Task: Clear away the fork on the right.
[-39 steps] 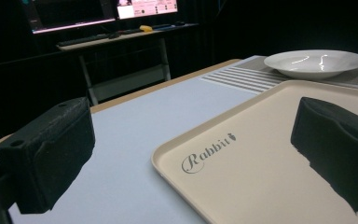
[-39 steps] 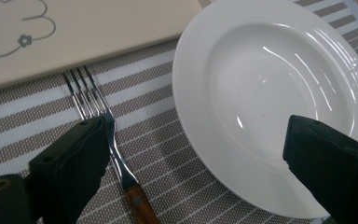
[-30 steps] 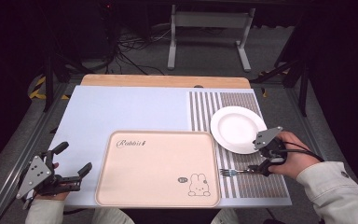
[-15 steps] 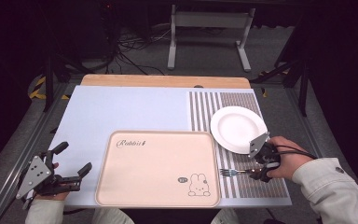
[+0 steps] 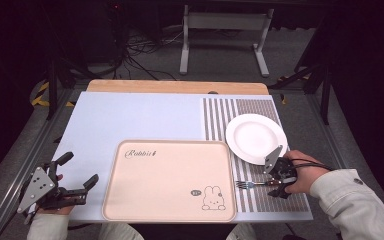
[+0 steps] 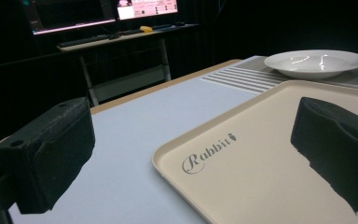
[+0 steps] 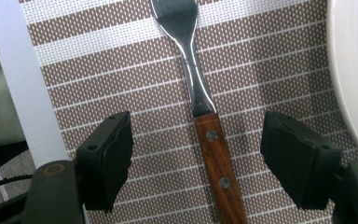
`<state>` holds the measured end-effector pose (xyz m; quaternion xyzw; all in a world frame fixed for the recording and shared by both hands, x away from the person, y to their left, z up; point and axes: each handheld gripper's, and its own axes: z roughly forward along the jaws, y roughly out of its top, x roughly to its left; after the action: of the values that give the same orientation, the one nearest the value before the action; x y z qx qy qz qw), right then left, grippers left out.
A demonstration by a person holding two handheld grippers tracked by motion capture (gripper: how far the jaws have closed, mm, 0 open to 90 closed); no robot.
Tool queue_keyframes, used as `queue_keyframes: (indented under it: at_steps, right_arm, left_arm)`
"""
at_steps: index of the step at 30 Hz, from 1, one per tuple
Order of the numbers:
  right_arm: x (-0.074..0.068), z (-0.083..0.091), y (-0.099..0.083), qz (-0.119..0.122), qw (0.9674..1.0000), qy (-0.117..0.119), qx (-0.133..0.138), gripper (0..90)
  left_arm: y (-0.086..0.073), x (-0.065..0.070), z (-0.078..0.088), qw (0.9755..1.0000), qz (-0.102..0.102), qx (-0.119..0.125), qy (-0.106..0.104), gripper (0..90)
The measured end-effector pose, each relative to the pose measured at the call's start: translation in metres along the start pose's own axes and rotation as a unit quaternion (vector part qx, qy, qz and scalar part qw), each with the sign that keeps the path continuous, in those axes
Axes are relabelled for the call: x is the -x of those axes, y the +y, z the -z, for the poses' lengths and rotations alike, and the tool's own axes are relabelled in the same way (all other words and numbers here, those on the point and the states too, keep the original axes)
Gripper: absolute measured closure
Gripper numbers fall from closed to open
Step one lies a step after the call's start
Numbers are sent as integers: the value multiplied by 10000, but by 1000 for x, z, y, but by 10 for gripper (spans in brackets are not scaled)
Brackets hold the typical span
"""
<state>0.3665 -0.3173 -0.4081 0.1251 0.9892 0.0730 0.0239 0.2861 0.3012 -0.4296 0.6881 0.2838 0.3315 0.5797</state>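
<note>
While my right tongs straddle the fork, nothing is gripped yet.
Their jaws have just been closing, with the wooden handle between them, both pads clear, so a squeeze should catch it across its width. The fork lies flat on the striped mat, long axis running straight ahead, tines pointing away. My left tongs wait open, empty.

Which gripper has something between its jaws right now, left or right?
The right gripper: its jaws straddle the wooden-handled metal fork lying on the brown-striped placemat, closing in but not touching it. The left gripper is open over nothing, beside the beige tray.
</note>
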Motion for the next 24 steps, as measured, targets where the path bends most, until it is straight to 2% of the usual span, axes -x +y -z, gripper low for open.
queue_keyframes:
  at_steps: [5,11,17,24]
  right_arm:
    - [2,-1,1,119,9999,-36,68,409]
    - [4,-2,1,342,9994,19,-85,598]
    - [8,-4,3,661,9975,64,-256,734]
    - [9,-6,6,926,9950,105,-355,776]
  left_arm:
    - [0,0,0,10000,7,-4,-4,4]
    - [0,0,-1,10000,2,-7,-5,4]
    - [0,0,-1,10000,10,-12,-11,4]
    - [0,0,-1,10000,19,-11,-11,4]
